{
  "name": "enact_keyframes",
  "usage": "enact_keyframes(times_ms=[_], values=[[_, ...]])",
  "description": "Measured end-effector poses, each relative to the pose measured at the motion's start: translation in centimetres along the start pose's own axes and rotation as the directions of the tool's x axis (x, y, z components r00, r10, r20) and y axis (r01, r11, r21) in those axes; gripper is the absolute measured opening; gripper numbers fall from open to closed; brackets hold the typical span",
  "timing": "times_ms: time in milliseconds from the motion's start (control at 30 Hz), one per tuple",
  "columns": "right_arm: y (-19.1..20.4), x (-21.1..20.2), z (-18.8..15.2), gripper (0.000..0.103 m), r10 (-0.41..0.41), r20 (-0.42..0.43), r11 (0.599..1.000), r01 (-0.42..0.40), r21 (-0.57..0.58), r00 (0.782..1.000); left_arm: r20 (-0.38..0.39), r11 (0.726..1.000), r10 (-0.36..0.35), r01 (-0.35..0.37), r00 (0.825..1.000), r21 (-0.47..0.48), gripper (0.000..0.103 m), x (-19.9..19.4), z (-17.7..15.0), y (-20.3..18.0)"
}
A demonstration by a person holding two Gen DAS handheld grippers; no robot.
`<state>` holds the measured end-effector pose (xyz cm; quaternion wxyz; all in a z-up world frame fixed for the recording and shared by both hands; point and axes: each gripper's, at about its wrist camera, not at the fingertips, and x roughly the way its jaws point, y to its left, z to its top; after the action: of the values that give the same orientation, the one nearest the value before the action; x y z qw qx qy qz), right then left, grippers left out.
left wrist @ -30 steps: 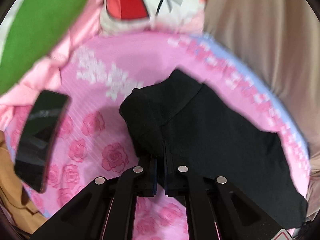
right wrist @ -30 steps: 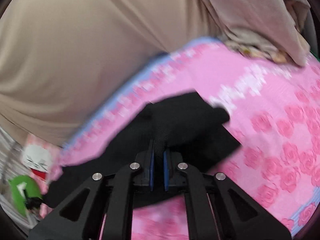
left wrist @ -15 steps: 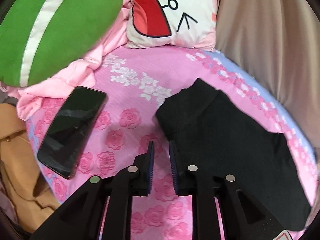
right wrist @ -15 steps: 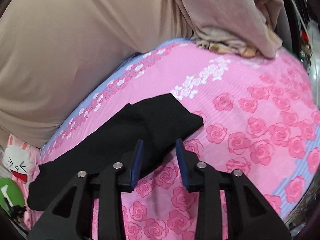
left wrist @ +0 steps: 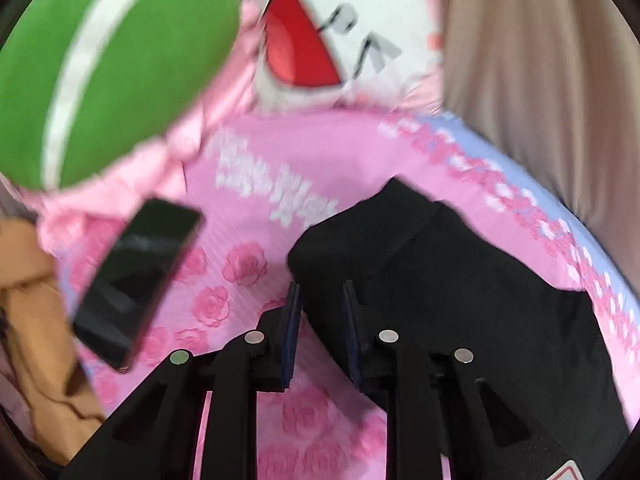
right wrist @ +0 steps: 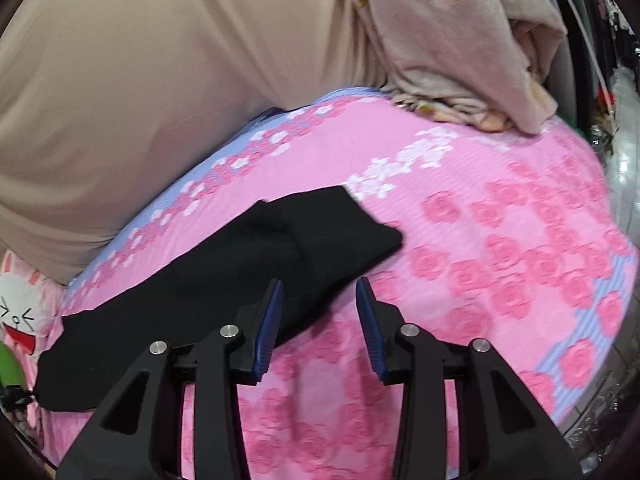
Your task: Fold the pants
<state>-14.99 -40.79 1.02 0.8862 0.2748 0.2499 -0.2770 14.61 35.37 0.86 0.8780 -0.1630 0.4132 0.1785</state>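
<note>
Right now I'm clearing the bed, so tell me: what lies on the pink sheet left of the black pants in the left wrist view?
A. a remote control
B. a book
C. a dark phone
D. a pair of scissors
C: a dark phone lies flat on the rose-print sheet, apart from the pants.

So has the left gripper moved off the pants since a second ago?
Yes. The left gripper was clamped on the black pants; now its jaws stand apart, pulled back over the pink sheet at the pants' edge.
</note>
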Motion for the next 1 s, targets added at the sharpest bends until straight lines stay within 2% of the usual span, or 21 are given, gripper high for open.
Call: enact_keyframes(times_ms=[67,100,167,233,300,333,367,400,500,567,600,633,667,700,767,867,1000], values=[[-0.5,0.4,0.9,0.039,0.011,0.011,1.000,-0.011,0.014,1.000,0.031,0.997,-0.057,0.055,0.998,0.056,0.019,-2.7,-0.7,-2.3],[-0.4,0.8,1.3,0.044,0.023,0.007,1.000,-0.023,0.010,1.000,0.035,0.991,-0.103,0.100,0.994,0.090,0.019,-4.0,-1.4,-4.0],[0.0,2.4,2.3,0.055,0.010,-0.017,1.000,-0.010,-0.015,1.000,0.025,0.977,-0.168,0.163,0.985,0.141,0.019,-5.3,-2.6,-6.6],[0.1,3.8,2.8,0.058,-0.003,-0.038,0.999,0.001,-0.034,0.999,0.003,0.951,-0.242,0.236,0.970,0.199,0.019,-6.4,-4.3,-9.9],[-0.3,5.9,2.9,0.059,-0.007,-0.096,0.999,0.004,-0.032,0.995,-0.023,0.932,-0.278,0.276,0.960,0.234,0.020,-6.9,-5.6,-12.5],[-0.5,7.0,2.9,0.055,0.003,-0.128,0.999,-0.007,-0.036,0.992,-0.032,0.923,-0.289,0.288,0.957,0.257,0.020,-7.0,-6.5,-14.0],[-0.5,8.0,2.7,0.015,0.011,-0.166,0.999,-0.019,-0.050,0.986,-0.042,0.915,-0.294,0.293,0.955,0.278,0.020,-7.0,-7.2,-15.2],[-0.3,8.5,2.7,0.001,0.022,-0.191,0.997,-0.035,-0.066,0.981,-0.054,0.906,-0.295,0.298,0.954,0.301,0.020,-6.9,-8.1,-16.6],[-0.1,7.1,3.6,0.002,-0.003,-0.105,0.997,-0.006,-0.083,0.994,-0.082,0.887,-0.303,0.313,0.949,0.341,0.020,-6.6,-9.5,-19.1],[-0.4,6.2,3.7,0.007,-0.095,-0.068,0.993,0.090,-0.072,0.993,-0.067,0.881,-0.278,0.282,0.958,0.379,0.021,-6.8,-10.8,-20.8],[-0.4,5.4,3.4,0.007,-0.102,-0.068,0.993,0.097,-0.069,0.992,-0.057,0.877,-0.268,0.268,0.962,0.398,0.025,-6.9,-11.3,-21.5],[-0.3,4.4,3.0,0.010,-0.055,-0.067,0.997,0.051,-0.053,0.996,-0.052,0.875,-0.268,0.265,0.962,0.405,0.033,-7.1,-11.8,-21.8],[-0.4,3.6,2.5,0.026,-0.006,-0.067,0.999,0.004,-0.033,0.998,-0.051,0.873,-0.272,0.269,0.961,0.408,0.037,-7.3,-12.2,-22.0],[-0.5,3.0,1.8,0.057,0.035,-0.075,0.999,-0.035,0.001,0.997,-0.052,0.869,-0.280,0.276,0.959,0.411,0.042,-7.3,-12.6,-22.2],[-0.5,2.9,0.3,0.080,0.053,-0.115,0.998,-0.048,0.047,0.992,-0.039,0.870,-0.278,0.269,0.960,0.412,0.049,-7.2,-13.1,-22.3],[0.1,4.7,-0.7,0.079,0.135,-0.182,0.988,-0.120,0.093,0.974,-0.044,0.877,-0.269,0.263,0.962,0.403,0.052,-6.6,-13.7,-22.5],[0.8,5.9,-0.3,0.077,0.126,-0.162,0.988,-0.110,0.105,0.979,-0.082,0.884,-0.284,0.294,0.955,0.364,0.052,-6.0,-13.8,-21.6]])
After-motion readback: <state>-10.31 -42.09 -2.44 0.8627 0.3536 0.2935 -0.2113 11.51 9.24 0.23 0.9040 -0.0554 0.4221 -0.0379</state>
